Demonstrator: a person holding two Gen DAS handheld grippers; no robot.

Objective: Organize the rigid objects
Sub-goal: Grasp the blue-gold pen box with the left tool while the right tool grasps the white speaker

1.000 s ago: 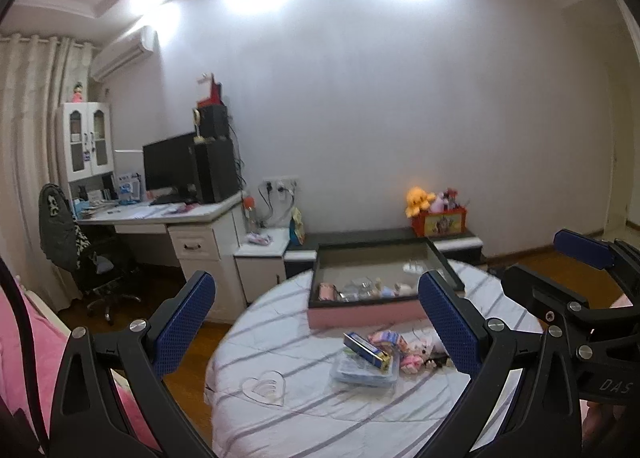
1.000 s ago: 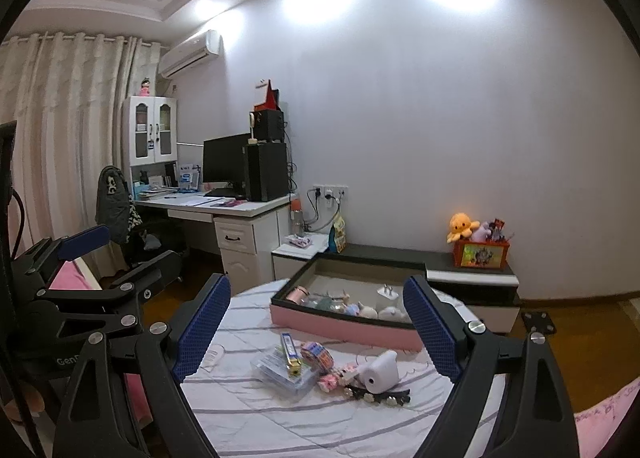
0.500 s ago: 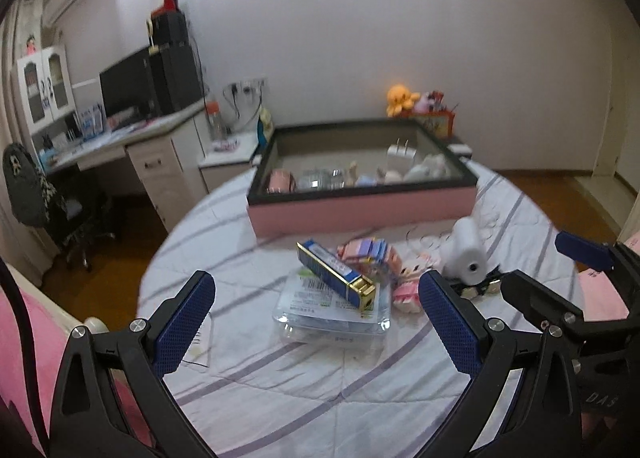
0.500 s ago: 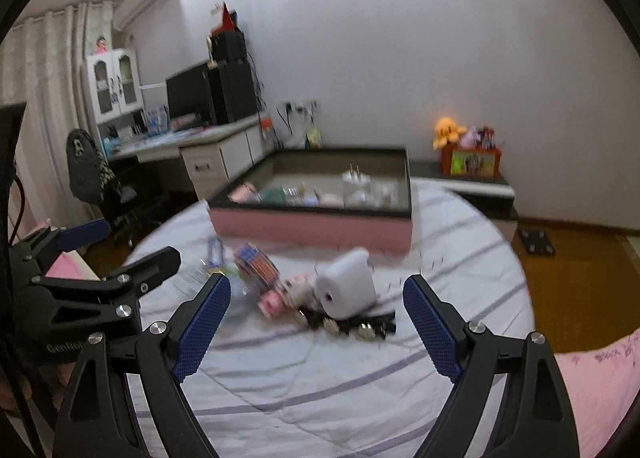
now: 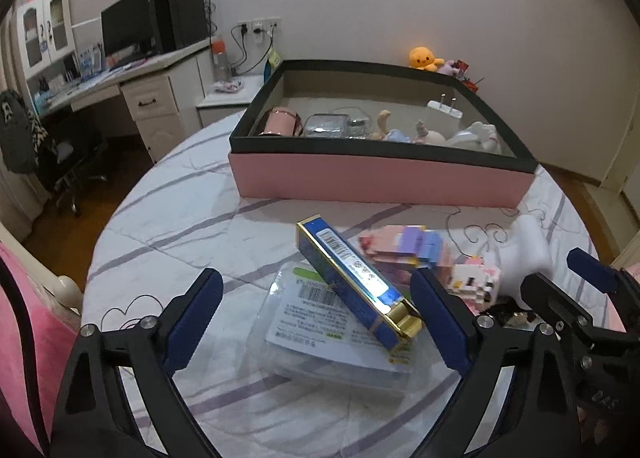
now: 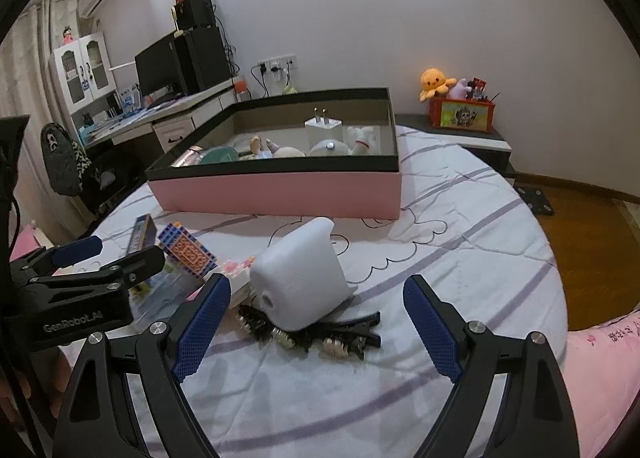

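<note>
Both grippers have dropped from a view of the far wall to just over the clutter on the bench (image 5: pixel 168 226). The left gripper (image 5: pixel 316 322) has its jaws spread and has just been closing them a little; the blue carton (image 5: pixel 352 278) lies between them, untouched. The right gripper (image 6: pixel 316 328) is released too, framing the white roll (image 6: pixel 300 278), with no contact.

Risks, as I judge them: the carton rests tilted on a clear pack (image 5: pixel 332 338), so a pinch could drag the pack or let the carton slide off. The roll sits on the black clips (image 6: pixel 320 334); closing low could snag them. The two grippers are near each other and could collide.

Loose on the bench: one carton, one pack, one roll, one brick block (image 5: pixel 412 250), one small pink-white figure (image 5: pixel 476 278), and clips I cannot count. One pink box (image 5: pixel 380 182) behind them holds several items.
</note>
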